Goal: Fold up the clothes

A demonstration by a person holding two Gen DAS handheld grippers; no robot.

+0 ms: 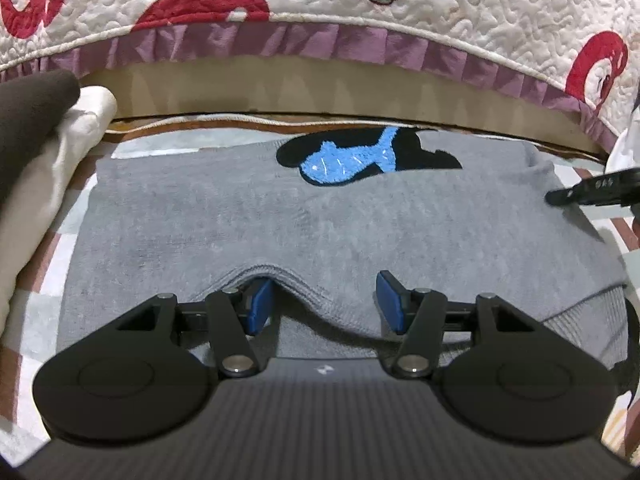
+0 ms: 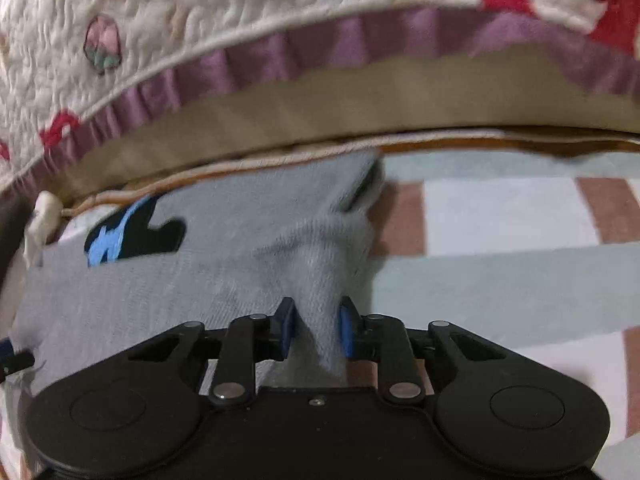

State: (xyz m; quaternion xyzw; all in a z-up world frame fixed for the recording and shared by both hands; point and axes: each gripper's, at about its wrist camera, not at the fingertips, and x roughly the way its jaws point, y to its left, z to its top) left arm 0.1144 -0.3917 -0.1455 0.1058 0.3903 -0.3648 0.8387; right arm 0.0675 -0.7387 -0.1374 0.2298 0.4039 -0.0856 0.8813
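A: What are the grippers doing?

B: Left gripper (image 1: 324,300): fingers spread wide. Its left pad is tucked under the near ribbed hem of a grey sweater (image 1: 280,216); the right pad sits on top of the cloth, nothing pinched. Right gripper (image 2: 316,330): blue pads pressed onto a bunched corner of the same sweater, w/ cloth pulled up into a ridge.

A: Where's the sweater?

B: Spread on a checked blanket (image 2: 500,216), pink, white & pale green squares. It has a blue fish patch (image 1: 344,158) on a black shape toward the far edge. Beyond that, a white quilt (image 1: 440,12) w/ purple frill hangs over. White & dark cloth (image 1: 60,140) lies far left.

A: How to do this well?

B: My judgement: close the left pads on the hem before lifting, so both sides rise level. Keep the edge taut; avoid dragging the blanket.

A: Any writing?

B: None readable. Small pale mark on the left gripper body, too tiny to read.
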